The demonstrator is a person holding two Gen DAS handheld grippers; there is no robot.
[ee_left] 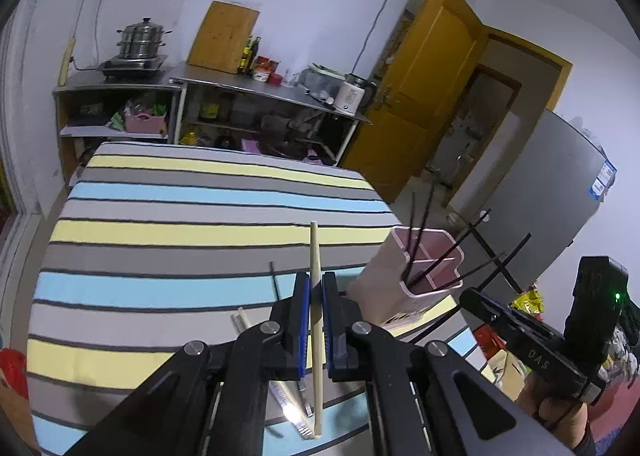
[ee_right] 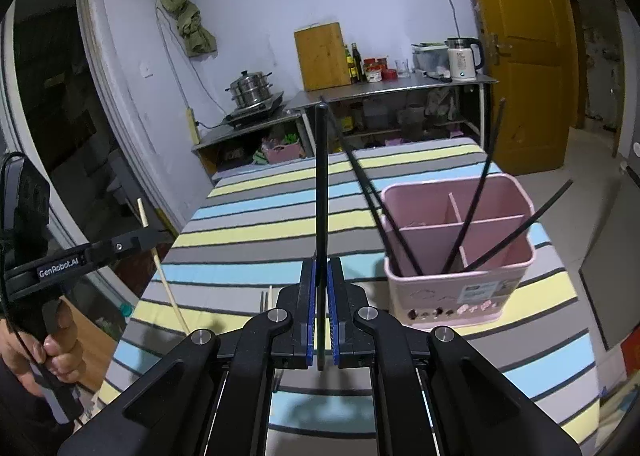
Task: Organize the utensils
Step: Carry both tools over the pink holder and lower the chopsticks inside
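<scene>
The left tongs [ee_left: 316,308] are clenched on a pale wooden chopstick [ee_left: 315,256], the right tongs [ee_right: 322,296] on a black chopstick [ee_right: 321,183], both lifted clear of the striped surface [ee_left: 180,215]; each stick looks light, stiff and smooth, likely to pivot or slip in a grip this far down its length, so a hold nearer the middle seems steadier. The pink holder [ee_right: 456,284] stands just right of the right tongs; its 4 compartments carry several black chopsticks [ee_right: 476,215] leaning outward; more utensils [ee_left: 296,412] lie on the surface beneath the left tongs
</scene>
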